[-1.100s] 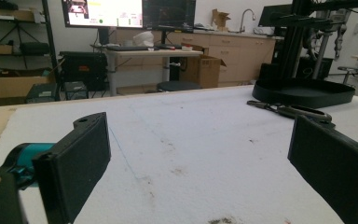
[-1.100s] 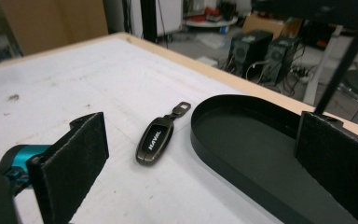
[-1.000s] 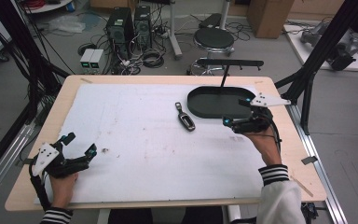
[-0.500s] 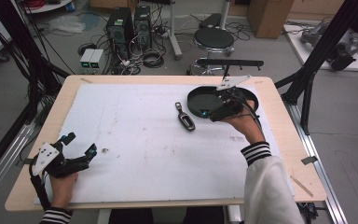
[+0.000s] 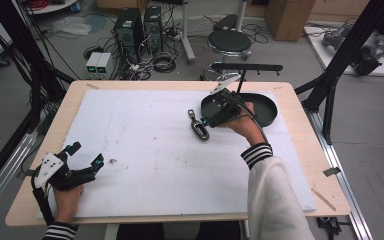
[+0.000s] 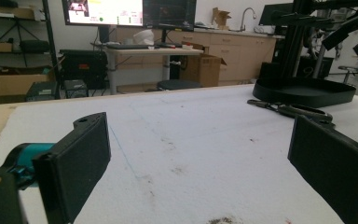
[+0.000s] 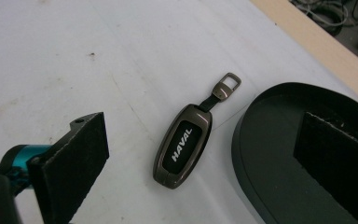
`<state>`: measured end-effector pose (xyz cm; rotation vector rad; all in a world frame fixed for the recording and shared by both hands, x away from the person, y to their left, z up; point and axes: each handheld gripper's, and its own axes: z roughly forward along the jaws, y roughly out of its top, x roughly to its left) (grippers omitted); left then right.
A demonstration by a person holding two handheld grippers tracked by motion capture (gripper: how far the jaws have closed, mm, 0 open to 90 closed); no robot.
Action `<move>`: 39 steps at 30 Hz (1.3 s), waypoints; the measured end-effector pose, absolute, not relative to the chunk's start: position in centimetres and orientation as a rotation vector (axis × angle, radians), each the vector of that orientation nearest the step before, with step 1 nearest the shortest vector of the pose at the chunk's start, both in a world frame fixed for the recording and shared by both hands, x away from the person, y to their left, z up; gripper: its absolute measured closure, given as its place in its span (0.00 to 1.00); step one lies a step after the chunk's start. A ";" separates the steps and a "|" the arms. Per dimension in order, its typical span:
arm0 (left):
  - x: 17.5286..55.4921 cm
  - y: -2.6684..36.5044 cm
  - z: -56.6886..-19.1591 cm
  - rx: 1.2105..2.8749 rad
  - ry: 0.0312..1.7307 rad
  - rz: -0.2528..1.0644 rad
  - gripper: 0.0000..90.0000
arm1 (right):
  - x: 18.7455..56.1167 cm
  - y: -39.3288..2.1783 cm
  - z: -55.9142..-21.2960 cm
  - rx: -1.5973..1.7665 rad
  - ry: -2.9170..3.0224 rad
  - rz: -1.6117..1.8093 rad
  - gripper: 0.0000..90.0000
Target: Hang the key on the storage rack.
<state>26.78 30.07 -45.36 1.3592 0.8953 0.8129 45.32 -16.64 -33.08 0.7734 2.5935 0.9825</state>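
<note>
Your bronze-grey metal car key fob (image 7: 182, 145) with a black face marked HAVAL lies flat on the white desk (image 7: 74, 56), strap loop outstretched, just beside the black oval tray (image 7: 270, 154).

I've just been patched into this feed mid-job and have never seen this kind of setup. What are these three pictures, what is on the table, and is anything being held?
There is no robot arm here: a person holds a two-jaw tool in each hand. The high view looks down on the table from above the person. There the left gripper rests near the front left corner, and the right gripper reaches over a car key fob. The other two pictures come from cameras riding on each gripper, looking along its black jaws. On the white mat lie the key fob, marked HAVAL, and beside it a black oval tray. Both grippers are open and hold nothing; the fob lies between the right gripper's jaws, untouched.
</note>
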 end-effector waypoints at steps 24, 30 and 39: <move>26.8 30.1 -45.3 1.358 0.901 0.809 0.07 | 47.0 -13.2 -36.5 0.929 2.697 0.754 0.05; 26.8 30.1 -45.4 1.359 0.901 0.811 0.07 | 47.4 -12.4 -37.3 0.965 2.715 0.696 0.05; 26.9 30.1 -45.4 1.354 0.905 0.810 0.07 | 48.2 -11.7 -38.5 1.038 2.734 0.656 0.06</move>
